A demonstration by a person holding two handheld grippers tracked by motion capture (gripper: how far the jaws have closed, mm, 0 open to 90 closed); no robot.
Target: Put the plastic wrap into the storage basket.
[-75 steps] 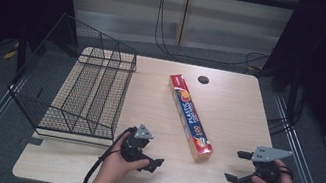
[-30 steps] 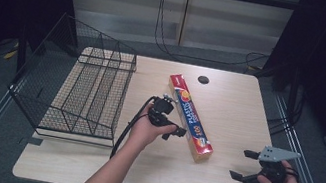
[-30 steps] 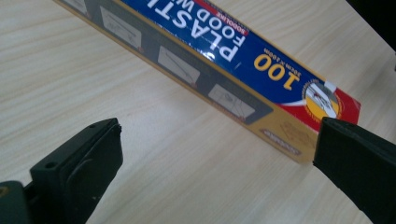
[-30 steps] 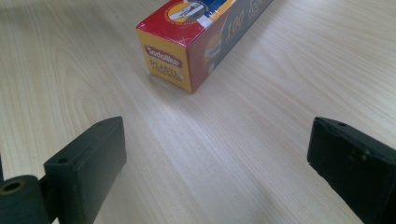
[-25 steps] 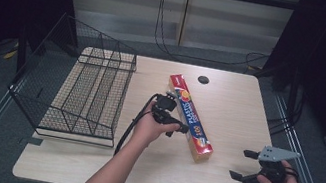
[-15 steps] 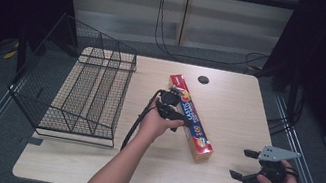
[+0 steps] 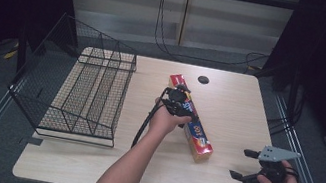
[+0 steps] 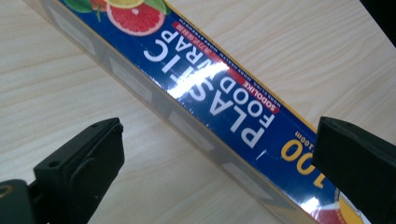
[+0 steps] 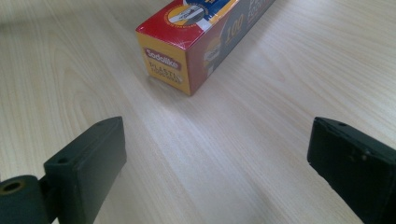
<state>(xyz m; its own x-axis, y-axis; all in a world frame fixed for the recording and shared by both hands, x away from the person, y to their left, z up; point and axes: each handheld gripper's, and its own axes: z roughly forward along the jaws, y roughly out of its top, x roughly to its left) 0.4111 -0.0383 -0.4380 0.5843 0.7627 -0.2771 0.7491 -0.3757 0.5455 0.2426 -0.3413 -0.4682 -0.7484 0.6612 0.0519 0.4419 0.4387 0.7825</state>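
A long blue, red and yellow box of plastic food wrap (image 7: 191,119) lies flat and slantwise on the middle of the wooden table (image 7: 235,104). My left gripper (image 7: 180,103) hovers right over the box's middle, open. In the left gripper view its jaws stand wide to either side of the plastic food wrap box (image 8: 210,88), without touching it. My right gripper (image 7: 245,166) is held open near the table's front right edge, off to the right of the box. The right gripper view looks at the box's near end (image 9: 173,60), well ahead of the jaws.
A black wire rack (image 7: 89,94) stands on the table's left side. A round dark cable hole (image 7: 203,80) sits near the back edge. The left gripper's cable (image 7: 143,126) trails down beside the person's forearm.
My left gripper has travelled from the front of the table up and to the right, and now sits over the box. The right gripper has stayed almost still.
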